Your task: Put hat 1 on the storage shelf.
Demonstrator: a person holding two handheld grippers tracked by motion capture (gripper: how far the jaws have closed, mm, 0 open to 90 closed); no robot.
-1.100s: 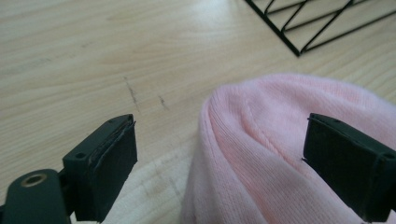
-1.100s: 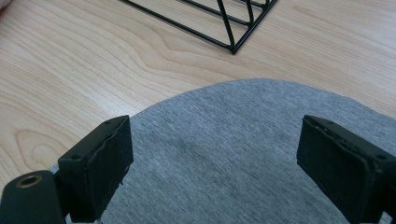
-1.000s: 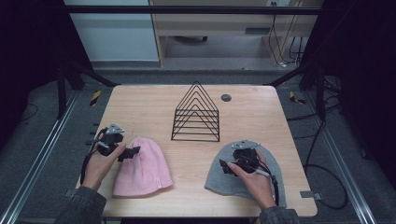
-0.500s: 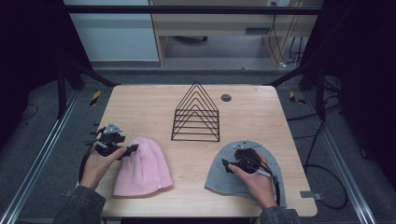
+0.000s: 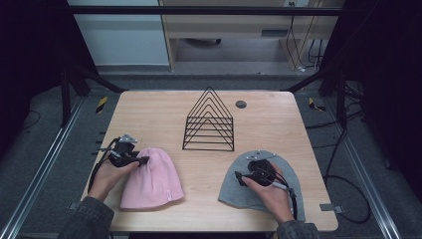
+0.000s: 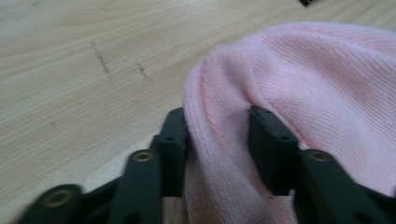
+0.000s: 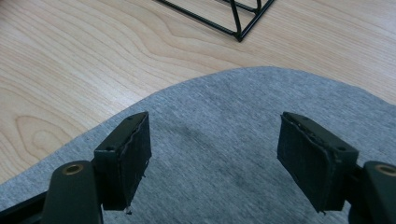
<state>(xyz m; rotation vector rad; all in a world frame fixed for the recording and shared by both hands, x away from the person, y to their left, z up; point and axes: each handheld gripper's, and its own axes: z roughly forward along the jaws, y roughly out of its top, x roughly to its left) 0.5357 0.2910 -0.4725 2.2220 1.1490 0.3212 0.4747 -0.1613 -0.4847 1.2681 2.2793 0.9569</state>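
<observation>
Left gripper (image 6: pixel 217 140) clamped on a raised fold of the pink knitted beanie (image 5: pixel 152 178) (near-left of wooden table (image 5: pixel 149 114)). Right gripper (image 7: pixel 215 154) jaws wide apart over the flat grey fabric beanie (image 7: pixel 243 140), near-right. Black wire triangular rack (image 5: pixel 210 122) between, farther back.

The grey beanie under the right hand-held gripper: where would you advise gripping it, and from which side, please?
The grey beanie lies flat, so I would pinch its curved edge nearest the wire rack, coming in low from that side. The right hand-held gripper hovers open over the flat middle, which offers no fold to catch.
</observation>
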